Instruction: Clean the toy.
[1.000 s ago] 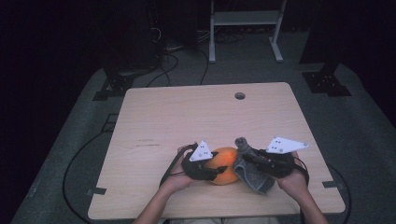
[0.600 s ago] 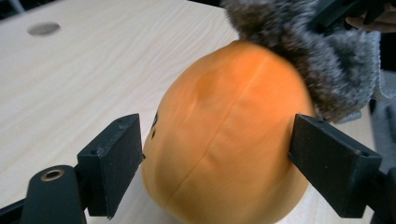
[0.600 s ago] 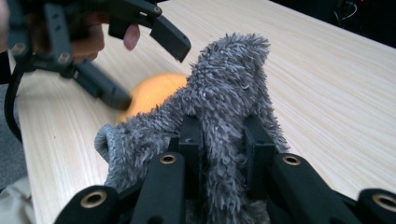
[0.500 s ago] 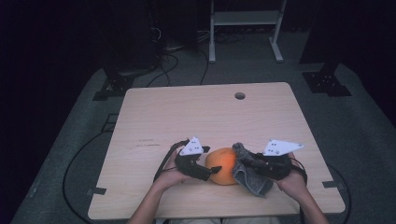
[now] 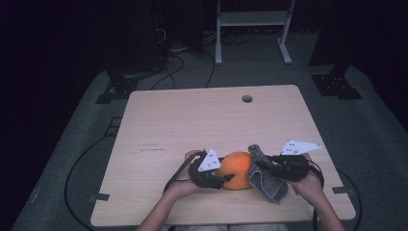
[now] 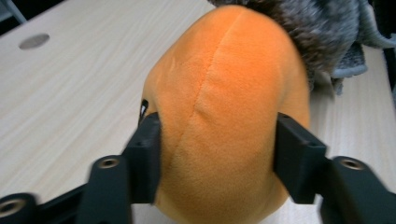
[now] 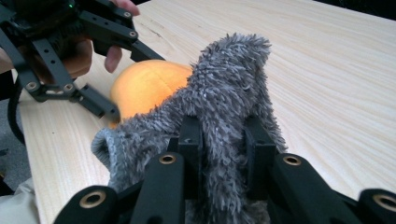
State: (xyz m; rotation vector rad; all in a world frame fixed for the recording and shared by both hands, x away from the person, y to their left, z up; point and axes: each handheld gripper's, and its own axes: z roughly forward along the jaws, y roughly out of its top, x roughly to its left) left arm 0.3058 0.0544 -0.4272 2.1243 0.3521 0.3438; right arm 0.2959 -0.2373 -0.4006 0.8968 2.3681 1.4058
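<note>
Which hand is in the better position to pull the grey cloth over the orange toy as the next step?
Probably the right. The right gripper is already shut on the grey fuzzy cloth, beside the orange plush toy. The left gripper clamps the toy, steadying it.

Orange plush (image 5: 236,169) touching fuzzy grey sock (image 5: 265,179)

Left gripper view: orange plush toy (image 6: 224,116) takes up the centre of the frame, a seam running down its front. The left gripper (image 6: 217,156) has just closed in; its two black jaws press the toy's flanks at lower left and lower right. Grey fuzzy cloth (image 6: 322,32) sits at upper right, touching the toy's top. Pale wooden table (image 6: 70,93) spreads left; round hole (image 6: 34,41) at upper left.
</note>
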